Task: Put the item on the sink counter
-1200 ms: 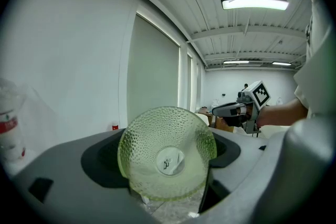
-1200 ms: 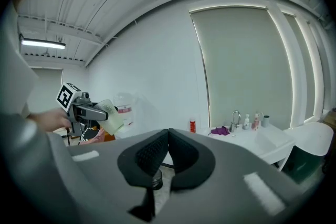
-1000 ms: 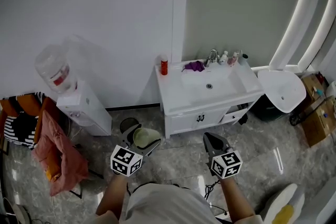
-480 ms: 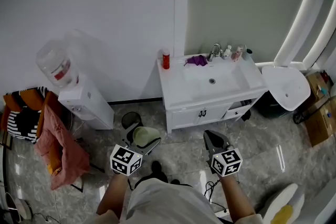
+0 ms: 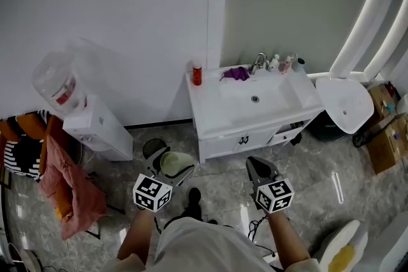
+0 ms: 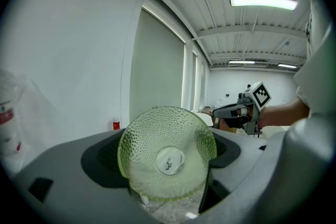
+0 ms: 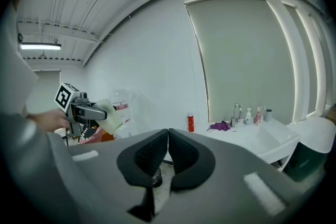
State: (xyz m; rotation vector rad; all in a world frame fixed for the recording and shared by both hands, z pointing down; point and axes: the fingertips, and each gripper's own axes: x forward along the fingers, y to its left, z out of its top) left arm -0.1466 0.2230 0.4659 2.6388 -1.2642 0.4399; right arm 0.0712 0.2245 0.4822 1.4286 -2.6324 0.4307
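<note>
1. I hold the left gripper (image 5: 167,169) out over the grey marble floor (image 5: 220,183). Its fingers are spread wide and clamped on a green pebbled glass bowl (image 5: 176,164).
2. In the left gripper view, the bowl (image 6: 167,153) stands on edge between the two fingers. Its base faces the camera and its rim is caught against the pads on either side.
3. The right gripper (image 5: 257,168) rides level with the left and well apart from it. In the right gripper view its fingers (image 7: 152,155) are pressed together with nothing between them.
4. The white sink counter (image 5: 207,114) stands against the wall ahead of both sets of fingertips, well apart from them. The bowl is in the air in the left fingers, short of the counter.
5. Beyond the right fingertips, a red bottle (image 5: 197,73) stands at the counter's back left corner. A purple cloth (image 5: 236,74) lies just beside the faucet (image 5: 258,62), with small bottles (image 5: 280,63) to the faucet's other side.
6. Off to the left of the left fingers stands a water dispenser (image 5: 95,127). A dark round bin (image 5: 152,148) sits on the floor just past the bowl, between the dispenser and the sink cabinet.
</note>
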